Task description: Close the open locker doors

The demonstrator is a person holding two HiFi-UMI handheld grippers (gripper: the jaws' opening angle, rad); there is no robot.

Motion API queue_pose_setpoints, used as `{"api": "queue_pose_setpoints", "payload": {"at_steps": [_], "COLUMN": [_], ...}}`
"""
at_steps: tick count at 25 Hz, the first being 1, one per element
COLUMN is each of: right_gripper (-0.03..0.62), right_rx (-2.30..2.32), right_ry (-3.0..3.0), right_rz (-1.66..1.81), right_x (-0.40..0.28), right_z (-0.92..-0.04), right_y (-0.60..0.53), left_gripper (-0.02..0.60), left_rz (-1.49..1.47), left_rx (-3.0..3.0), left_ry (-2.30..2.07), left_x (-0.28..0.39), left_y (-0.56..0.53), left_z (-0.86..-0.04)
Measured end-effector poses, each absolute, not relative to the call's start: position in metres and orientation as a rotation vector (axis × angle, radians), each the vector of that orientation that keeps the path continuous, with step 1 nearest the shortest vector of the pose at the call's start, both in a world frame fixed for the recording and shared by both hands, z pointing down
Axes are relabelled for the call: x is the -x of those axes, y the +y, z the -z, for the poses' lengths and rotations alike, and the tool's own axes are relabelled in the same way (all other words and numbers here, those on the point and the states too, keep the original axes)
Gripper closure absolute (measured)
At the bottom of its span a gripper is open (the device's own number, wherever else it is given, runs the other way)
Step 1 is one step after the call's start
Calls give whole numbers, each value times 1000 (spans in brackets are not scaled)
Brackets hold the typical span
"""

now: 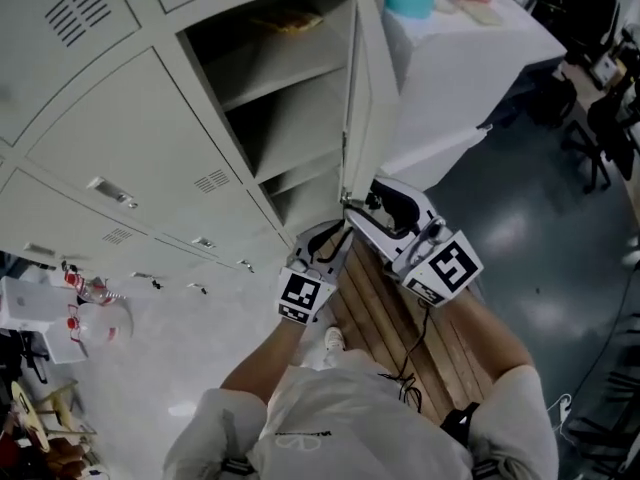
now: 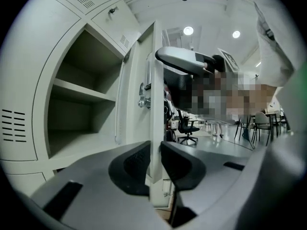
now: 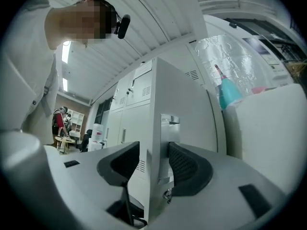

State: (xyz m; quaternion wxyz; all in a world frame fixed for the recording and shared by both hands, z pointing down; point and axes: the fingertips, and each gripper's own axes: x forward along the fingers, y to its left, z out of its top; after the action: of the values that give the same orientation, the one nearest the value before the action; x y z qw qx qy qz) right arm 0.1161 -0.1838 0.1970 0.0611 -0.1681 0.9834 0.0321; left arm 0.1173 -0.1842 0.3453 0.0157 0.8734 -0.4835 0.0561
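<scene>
So the locker door (image 1: 365,98) is swung all the way out, edge-on to the person, with the shelved compartment (image 1: 290,98) wide open beside it, and both grippers are parked on the door's free edge. Makes sense to me: that edge is the farthest point from the hinge, so it's the easiest place to swing the door from. The left gripper (image 1: 335,243) has the door's edge (image 2: 156,104) sandwiched between its pads (image 2: 132,164). They sit right against both faces, so it looks like a light pinch rather than a hard clamp. The right gripper (image 1: 358,208) straddles the same edge (image 3: 158,104) a bit higher up, near the latch plate (image 3: 169,123), but its jaws are spread wide with daylight on the left side, so it isn't squeezing anything, more like a guide. Both forearms reach straight out from the body side by side, with both tools pointing roughly level into the door. My guess is the swing toward the frame comes next, and nothing is closed yet.
</scene>
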Motion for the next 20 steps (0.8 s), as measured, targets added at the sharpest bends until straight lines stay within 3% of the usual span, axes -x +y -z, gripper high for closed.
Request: {"api": "queue_pose_setpoints", "payload": {"at_steps": [5,12,20], "right_gripper": [450,471,480], "right_rx": [455,412,394], "right_ry": [3023,3014,2996], "right_rz": [-129,-119,-113], "right_x": [-84,-33,15], "right_z": [-196,-196,-196], "right_y": [-185,-191,-207], "left_gripper": [514,514,557], "left_rz": [-163,-188,-166], "left_rx": [-2664,-2555,-2398], "left_ry": [-1592,-1769,-2042], "left_x": [-83,-26,32], "left_y": [-180,-184,-179], "left_z": [-344,-344,-339]}}
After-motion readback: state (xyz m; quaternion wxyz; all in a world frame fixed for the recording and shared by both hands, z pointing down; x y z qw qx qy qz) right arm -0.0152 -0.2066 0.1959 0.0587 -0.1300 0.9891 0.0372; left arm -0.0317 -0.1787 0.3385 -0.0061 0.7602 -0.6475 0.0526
